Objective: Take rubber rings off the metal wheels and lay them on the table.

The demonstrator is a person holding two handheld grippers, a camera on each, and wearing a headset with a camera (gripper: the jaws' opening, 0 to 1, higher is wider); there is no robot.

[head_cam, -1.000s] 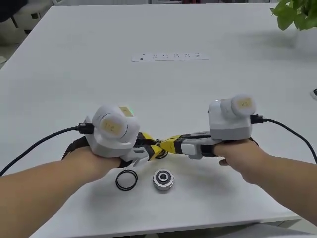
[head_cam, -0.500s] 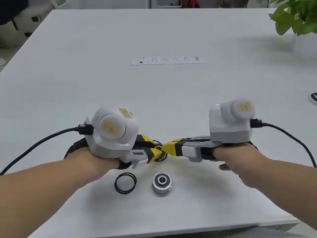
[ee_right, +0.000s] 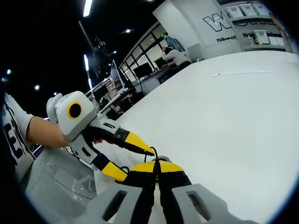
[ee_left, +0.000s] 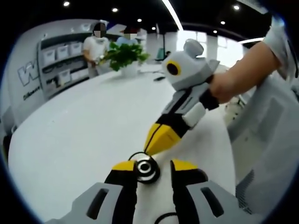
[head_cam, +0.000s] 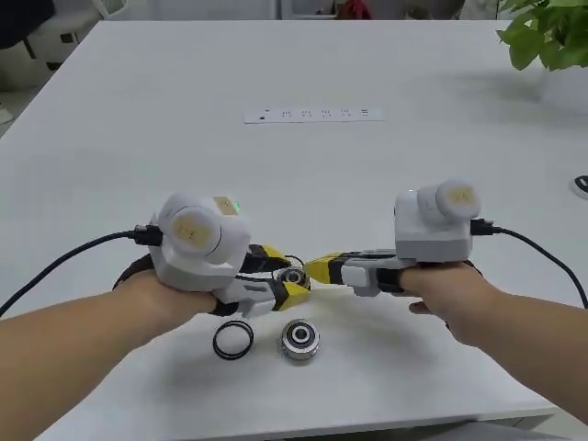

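A small metal wheel [head_cam: 293, 276] lies on the white table [head_cam: 303, 175] between the spread yellow fingers of my left gripper [head_cam: 284, 273], which is open. In the left gripper view the wheel [ee_left: 145, 170] rests against the left finger. My right gripper [head_cam: 313, 268] comes in from the right, shut, its tips pinching a thin black rubber ring [ee_left: 133, 156] that still loops at the wheel. In the right gripper view its own tips [ee_right: 156, 167] are pressed together just before the wheel. A loose black ring [head_cam: 232, 339] and a second wheel [head_cam: 300, 338] lie nearer me.
A white power strip [head_cam: 312, 114] lies flat at mid table. A green plant [head_cam: 547, 32] stands at the far right corner. Black cables trail from both grippers toward the table's sides. The table's front edge [head_cam: 303, 424] runs just below the second wheel.
My left gripper's jaws have spread apart around the wheel. The right gripper has drawn back a little to the right. The loose ring and second wheel have not moved.
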